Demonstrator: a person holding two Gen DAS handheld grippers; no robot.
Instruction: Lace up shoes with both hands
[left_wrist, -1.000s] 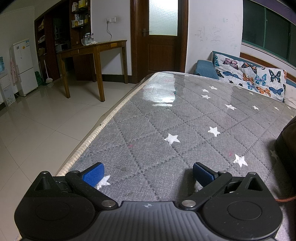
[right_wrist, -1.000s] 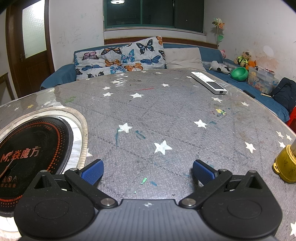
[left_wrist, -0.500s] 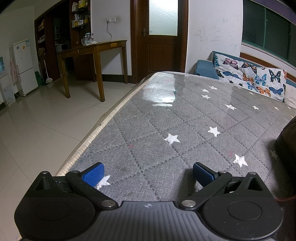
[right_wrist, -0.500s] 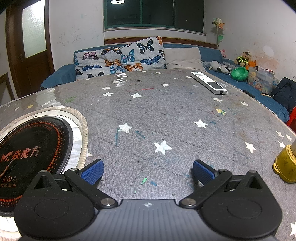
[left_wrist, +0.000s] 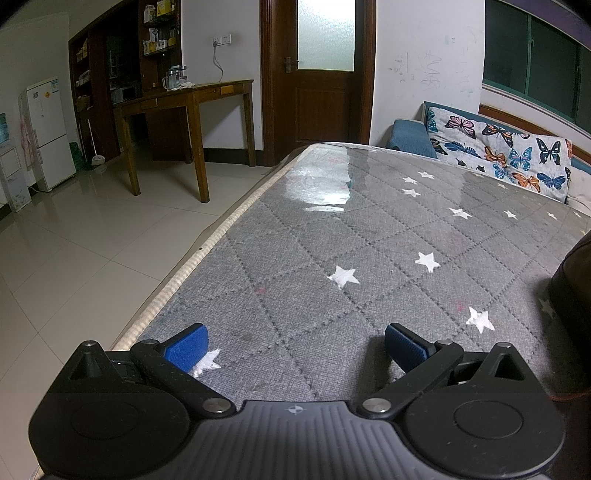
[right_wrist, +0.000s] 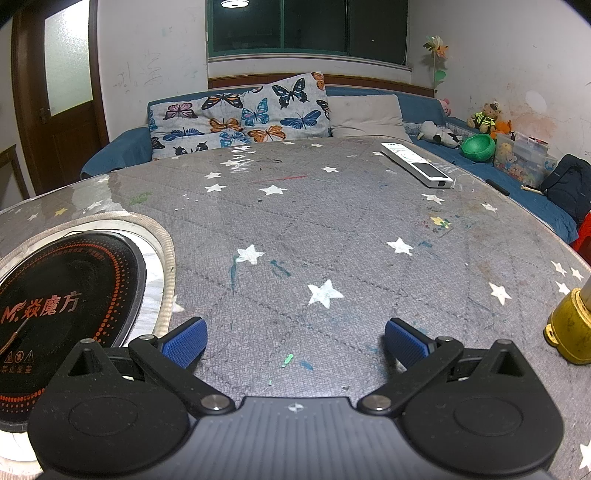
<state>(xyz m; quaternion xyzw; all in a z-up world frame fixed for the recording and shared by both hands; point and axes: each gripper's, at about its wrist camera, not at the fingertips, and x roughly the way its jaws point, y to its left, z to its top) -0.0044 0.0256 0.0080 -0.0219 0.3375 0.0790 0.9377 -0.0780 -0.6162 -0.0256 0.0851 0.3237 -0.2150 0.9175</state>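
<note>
Lacing not begun, by my judgement: both grippers empty, resting low over table (left_wrist: 369, 236). Left gripper (left_wrist: 293, 345) jaws spread wide, nothing between; right gripper (right_wrist: 295, 341) same. Shoe (left_wrist: 574, 291) only dark brown sliver at 3 o'clock of left view, just beside my right finger; thin brown lace (left_wrist: 569, 395) trails at 4 o'clock. Shoe heading and long axis: cannot tell, mostly cropped. Everything left to do.
</note>
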